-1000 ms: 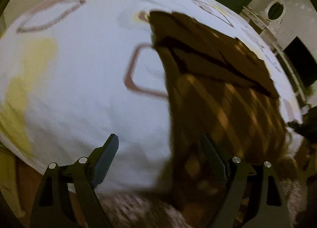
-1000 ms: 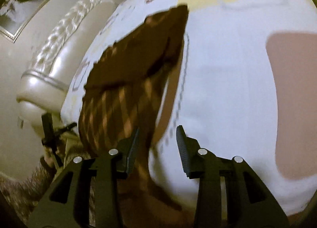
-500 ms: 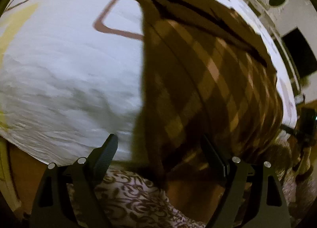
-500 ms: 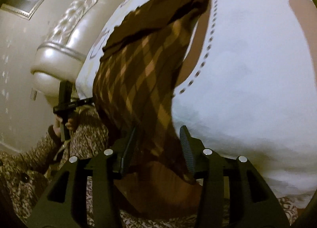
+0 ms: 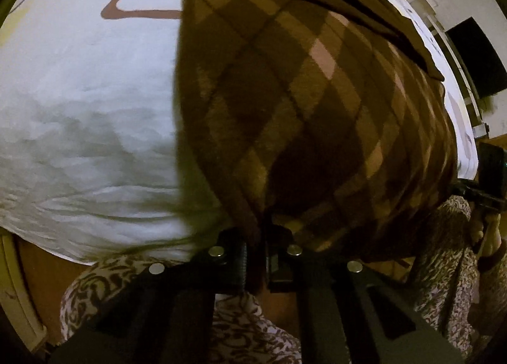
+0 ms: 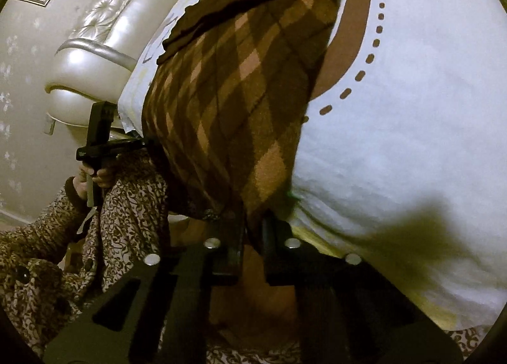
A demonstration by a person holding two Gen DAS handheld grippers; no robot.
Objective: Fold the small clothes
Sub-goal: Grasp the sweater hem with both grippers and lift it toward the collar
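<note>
A brown argyle knit garment (image 5: 301, 104) lies on the white bedsheet (image 5: 79, 85) and hangs over the bed's near edge. My left gripper (image 5: 256, 256) is shut on its near left corner. In the right wrist view the same garment (image 6: 234, 91) runs away from me, with a dark folded band at its far end. My right gripper (image 6: 253, 237) is shut on its near right corner. The left gripper (image 6: 101, 145) shows at the garment's far side in the right wrist view.
The sheet (image 6: 412, 110) carries brown and yellow printed shapes. A padded cream headboard (image 6: 95, 47) stands at the left of the right wrist view. The person's patterned clothing (image 5: 240, 326) is close below both grippers. A dark screen (image 5: 475, 56) is beyond the bed.
Both grippers moved in to the garment's near edge and closed on it; they were open a second ago.
</note>
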